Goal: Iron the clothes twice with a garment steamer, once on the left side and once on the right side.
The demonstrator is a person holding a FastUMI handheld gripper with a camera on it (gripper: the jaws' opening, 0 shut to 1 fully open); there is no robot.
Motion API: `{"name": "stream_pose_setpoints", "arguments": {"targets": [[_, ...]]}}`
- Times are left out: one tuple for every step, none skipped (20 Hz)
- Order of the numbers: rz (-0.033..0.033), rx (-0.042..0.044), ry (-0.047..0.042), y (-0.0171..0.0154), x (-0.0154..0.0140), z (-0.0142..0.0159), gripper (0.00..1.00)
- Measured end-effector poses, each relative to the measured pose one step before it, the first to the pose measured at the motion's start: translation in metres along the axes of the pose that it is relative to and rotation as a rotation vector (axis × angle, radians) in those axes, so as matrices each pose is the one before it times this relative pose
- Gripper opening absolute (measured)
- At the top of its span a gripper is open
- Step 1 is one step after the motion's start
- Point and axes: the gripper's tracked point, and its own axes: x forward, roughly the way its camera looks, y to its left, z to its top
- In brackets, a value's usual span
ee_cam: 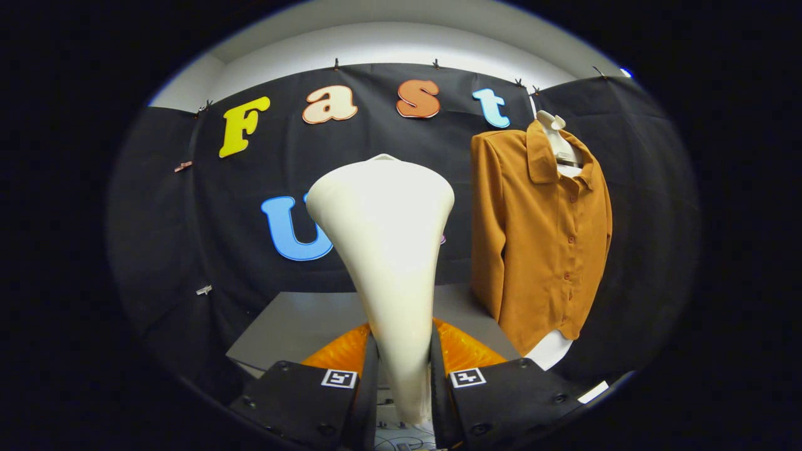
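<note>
Between my two fingers, the gripper (404, 376) clamps the narrow neck of the garment steamer (385, 250): both fingers press against its sides, closed on it. I see the steamer's cream body rise upright from the grip and flare out into a broad rounded head well above the fingertips. Its head stands in front of the black booth wall (188, 250), so I am looking at its back or side; I cannot tell which way its steam face points.

Beyond the fingers and off to the right, I see the clothes: an ochre button-front shirt (539, 238) hanging on a white hanger (559, 141) against the wall. Its collar is open, a row of buttons runs down the front, and one long sleeve hangs straight along its side nearest the steamer. The steamer head is apart from the shirt, with bare wall between them.

Below the shirt I see a grey table (301, 326), its surface reaching back to the wall.
</note>
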Motion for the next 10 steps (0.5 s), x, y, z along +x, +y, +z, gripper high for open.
{"name": "stream_pose_setpoints", "arguments": {"targets": [[0.00423, -0.00557, -0.00738, 0.00401, -0.00097, 0.00231, 0.39], [0.00136, -0.00380, -0.00743, 0.00324, -0.00162, 0.00177, 0.39], [-0.00121, -0.00002, -0.00785, 0.00160, -0.00104, 0.00205, 0.39], [-0.00281, 0.00150, -0.00432, 0.00176, -0.00178, 0.00065, 0.39], [-0.00091, 0.00173, -0.00405, 0.00139, -0.00227, 0.00037, 0.39], [-0.00101, 0.00184, -0.00464, 0.00152, -0.00150, 0.00111, 0.39], [-0.00233, 0.00074, -0.00487, 0.00074, -0.00161, 0.00118, 0.39], [-0.00284, -0.00230, -0.00334, 0.00011, -0.00049, 0.00136, 0.39], [-0.00115, -0.00078, -0.00512, 0.00021, -0.00099, 0.00097, 0.39], [-0.00046, 0.00048, -0.00213, 0.00060, -0.00125, 0.00067, 0.39]]}}
